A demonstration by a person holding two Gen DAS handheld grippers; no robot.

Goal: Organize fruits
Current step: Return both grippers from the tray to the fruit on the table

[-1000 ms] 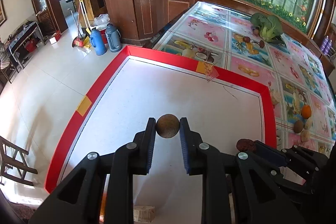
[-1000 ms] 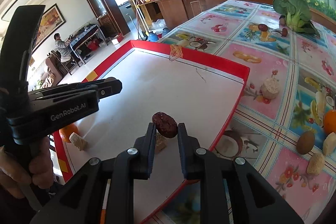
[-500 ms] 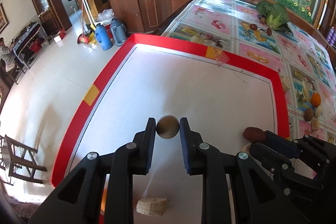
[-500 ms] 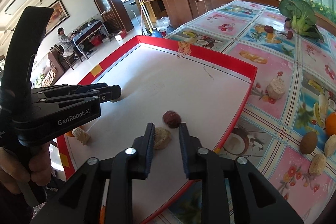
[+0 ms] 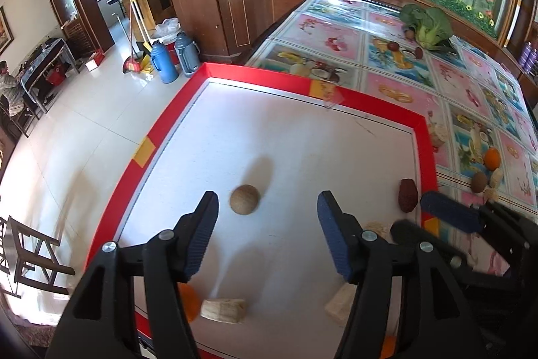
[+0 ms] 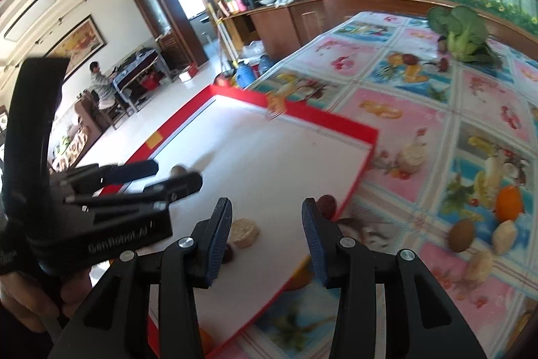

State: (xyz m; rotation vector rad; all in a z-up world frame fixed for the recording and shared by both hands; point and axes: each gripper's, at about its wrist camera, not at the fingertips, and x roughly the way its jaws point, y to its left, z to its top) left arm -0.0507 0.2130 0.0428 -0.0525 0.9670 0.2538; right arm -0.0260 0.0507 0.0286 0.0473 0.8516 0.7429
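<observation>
1. Left gripper point(image 5: 267, 207): jaws spread wide, nothing between them, hanging over the white mat point(image 5: 302, 137).
2. Round brown fruit point(image 5: 244, 199) sits on the mat just ahead of the left jaw, apart from both jaws.
3. Right gripper point(image 6: 266, 214): jaws wide apart, empty, over the mat's right edge.
4. Dark red fruit point(image 5: 408, 194) lies on the mat by its red border point(image 5: 425, 150), just ahead of the right gripper's tips; in the right wrist view it shows beside the right jaw point(image 6: 327, 205).
5. Pale fruit chunk point(image 6: 245, 231) on the mat next to the right gripper's left jaw; a small dark piece partly hidden beside it, can't tell what.
6. Near edge of the mat: banana piece point(image 5: 223, 310), an orange point(image 5: 188, 301) partly behind the left jaw, another pale piece point(image 5: 339, 303).
7. Off the mat on the patterned table point(image 6: 454, 110): orange fruit point(image 6: 509, 203), brown kiwi-like fruit point(image 6: 461, 235), pale pieces point(image 6: 503, 237) close together.
8. Broccoli point(image 6: 462, 31) at the table's far end.
</observation>
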